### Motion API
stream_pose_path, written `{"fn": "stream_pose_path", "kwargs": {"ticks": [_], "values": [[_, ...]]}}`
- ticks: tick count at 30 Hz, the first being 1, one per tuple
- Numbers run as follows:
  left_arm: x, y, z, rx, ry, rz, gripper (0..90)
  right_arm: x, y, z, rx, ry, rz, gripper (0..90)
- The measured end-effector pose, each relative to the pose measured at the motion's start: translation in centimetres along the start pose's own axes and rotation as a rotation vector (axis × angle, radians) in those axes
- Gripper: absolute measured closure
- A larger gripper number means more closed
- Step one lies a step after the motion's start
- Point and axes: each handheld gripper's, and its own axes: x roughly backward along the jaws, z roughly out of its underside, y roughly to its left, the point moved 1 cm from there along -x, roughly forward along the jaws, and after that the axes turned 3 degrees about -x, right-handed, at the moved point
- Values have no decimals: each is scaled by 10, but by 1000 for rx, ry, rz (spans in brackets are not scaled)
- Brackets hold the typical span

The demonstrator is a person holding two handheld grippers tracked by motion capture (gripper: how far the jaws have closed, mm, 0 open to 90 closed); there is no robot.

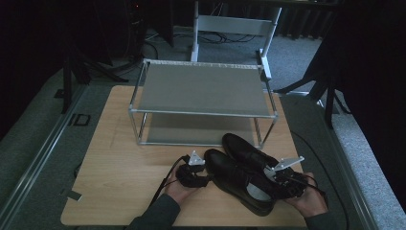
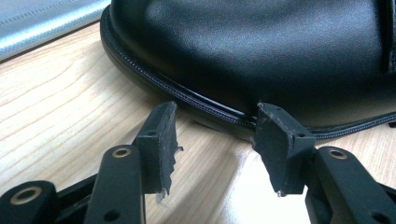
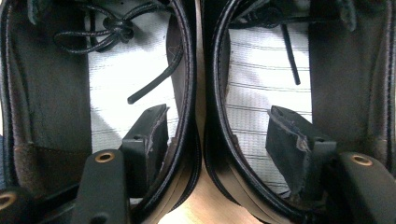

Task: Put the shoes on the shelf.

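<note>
pair of shoes (image 1: 242, 175) on tabletop (image 1: 119, 182) before rack (image 1: 201, 88), not yet shelved; right gripper (image 3: 217, 140) fingers apart, one inside each shoe, not pinching; left gripper (image 2: 217, 135) fingers wide, empty, at toe.

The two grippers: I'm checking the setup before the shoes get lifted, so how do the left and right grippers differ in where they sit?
The left gripper lies outside, low on the wooden table, its jaws open at the sole edge of the near shoe. The right gripper sits at the heels, one jaw inside each shoe, straddling the adjoining walls of the near shoe and the far shoe. Both are open and hand-held.
</note>
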Motion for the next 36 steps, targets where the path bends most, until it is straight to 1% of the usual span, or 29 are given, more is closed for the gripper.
{"fn": "stream_pose_path", "kwargs": {"ticks": [5,7,10,13,14,16,18,19,20,23,28,30,33,36], "values": [[-2,-1,-4,16,-23,-4,500,-5,1,-3,-5,44,-24,401],[-3,-1,-6,22,-34,-3,497,-7,2,-4,-10,60,-40,429],[-3,-1,-8,20,-41,-4,500,-9,2,-5,-16,75,-41,453],[-4,-1,-10,24,-51,-5,501,-9,1,-5,-29,87,-51,496],[-4,-1,-11,26,-55,-5,501,-9,1,-6,-33,93,-53,519],[-4,0,-13,33,-66,-4,504,-9,0,-6,-34,99,-68,612],[-5,1,-14,34,-69,-6,505,-10,0,-7,-42,107,-89,687],[-5,1,-14,37,-71,-5,505,-10,0,-7,-43,107,-99,704],[-6,2,-15,42,-76,-3,505,-10,0,-7,-47,110,-93,721],[-5,2,-16,43,-80,-5,502,-10,0,-7,-59,107,-83,758],[-6,2,-16,44,-76,-11,498,-10,1,-9,-57,114,-80,764],[-5,2,-16,43,-78,-11,495,-10,0,-8,-63,111,-85,764],[-5,2,-16,38,-77,-14,488,-9,-2,-6,-91,84,-88,785],[-2,0,-15,38,-77,-10,487,-8,-1,-4,-103,47,-81,798]]}}
